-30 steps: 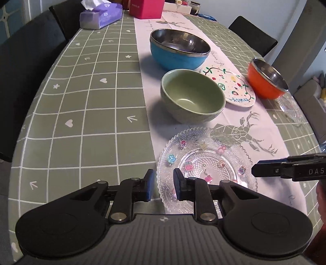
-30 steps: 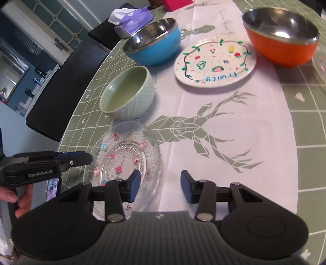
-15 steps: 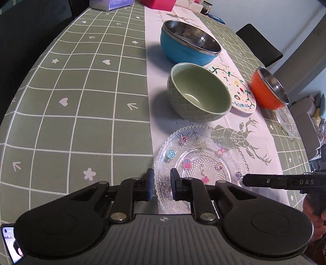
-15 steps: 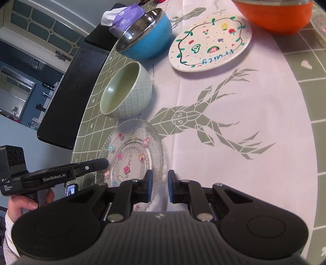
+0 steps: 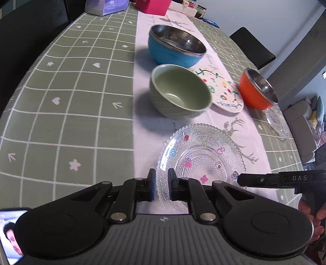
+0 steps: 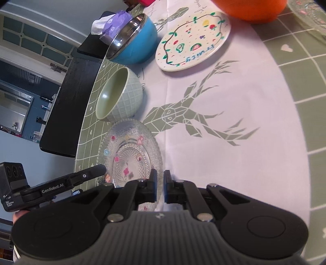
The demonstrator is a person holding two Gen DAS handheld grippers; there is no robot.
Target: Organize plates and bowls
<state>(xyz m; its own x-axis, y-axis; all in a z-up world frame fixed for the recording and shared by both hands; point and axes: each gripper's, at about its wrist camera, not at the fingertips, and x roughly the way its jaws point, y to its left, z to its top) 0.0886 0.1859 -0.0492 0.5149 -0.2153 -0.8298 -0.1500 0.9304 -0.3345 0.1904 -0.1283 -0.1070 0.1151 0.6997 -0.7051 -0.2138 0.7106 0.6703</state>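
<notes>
Green grid tablecloth point(image 5: 67, 114) with white hearts, arrows, flowers fills left half of left wrist view. White runner point(image 6: 234, 106) with green geometric deer print point(image 6: 183, 116) runs up centre of right wrist view. Purple tissue pack point(image 5: 106, 7) at upper left of left wrist view, pink box point(image 5: 152, 7) just right of it, small jars point(image 5: 193, 10) behind. Black chair point(image 5: 252, 46) at upper right. Phone screen point(image 5: 10, 232) at lower left corner. Grey sofa point(image 5: 301, 126) at right edge.
</notes>
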